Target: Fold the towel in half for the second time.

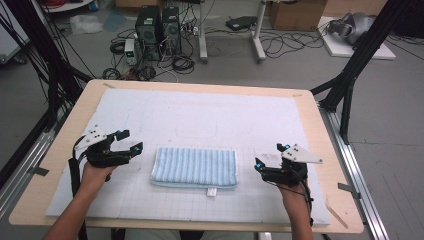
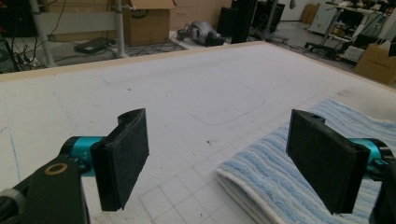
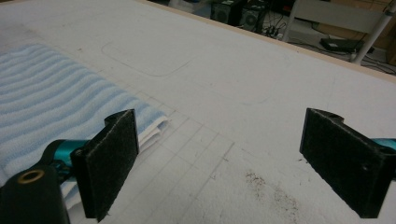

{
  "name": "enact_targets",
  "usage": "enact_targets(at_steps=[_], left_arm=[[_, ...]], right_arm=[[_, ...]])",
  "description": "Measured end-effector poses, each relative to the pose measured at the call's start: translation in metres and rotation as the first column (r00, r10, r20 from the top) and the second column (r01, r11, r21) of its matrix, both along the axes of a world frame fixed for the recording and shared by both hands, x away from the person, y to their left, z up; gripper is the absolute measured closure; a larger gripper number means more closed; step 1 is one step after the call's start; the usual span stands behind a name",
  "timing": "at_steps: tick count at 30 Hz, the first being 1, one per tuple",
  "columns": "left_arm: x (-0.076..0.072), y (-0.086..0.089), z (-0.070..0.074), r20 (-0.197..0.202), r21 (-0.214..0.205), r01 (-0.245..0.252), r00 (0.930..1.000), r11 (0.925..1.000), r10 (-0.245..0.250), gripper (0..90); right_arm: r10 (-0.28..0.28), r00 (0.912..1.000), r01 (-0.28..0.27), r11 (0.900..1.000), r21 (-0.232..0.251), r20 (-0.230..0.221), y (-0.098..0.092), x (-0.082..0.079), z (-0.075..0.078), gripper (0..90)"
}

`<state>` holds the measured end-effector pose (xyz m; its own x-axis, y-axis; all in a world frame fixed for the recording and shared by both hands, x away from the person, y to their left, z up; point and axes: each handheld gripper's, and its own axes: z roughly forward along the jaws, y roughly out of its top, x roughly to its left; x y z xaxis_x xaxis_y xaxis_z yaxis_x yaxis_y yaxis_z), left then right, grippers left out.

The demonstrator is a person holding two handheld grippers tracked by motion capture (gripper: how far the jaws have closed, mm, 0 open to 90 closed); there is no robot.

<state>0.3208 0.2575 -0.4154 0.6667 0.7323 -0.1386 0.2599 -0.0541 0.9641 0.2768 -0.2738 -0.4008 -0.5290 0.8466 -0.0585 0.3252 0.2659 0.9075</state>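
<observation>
Both grippers, left gripper [image 1: 129, 140] and right gripper [image 1: 271, 156], hung wide open and empty, flanking the folded blue-striped towel [image 1: 194, 167] lying mid-mat [image 1: 200, 117]. Judged a pause beside the folded cloth; any next grasp would call for pinching its nearest edges.

High view looks down; both gripper views skim low, sharing the towel [image 1: 195, 167]
</observation>
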Motion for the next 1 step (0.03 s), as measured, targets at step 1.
enact_targets(at_steps=[1], left_arm=[[0.0003,0.0003,-0.0001,-0.001,0.004,0.002,1.0000,1.0000,-0.002,21.5]], right_arm=[[0.000,1.0000,0.000,1.0000,0.000,0.004,-0.0003,0.0003,0.0000,11.1]])
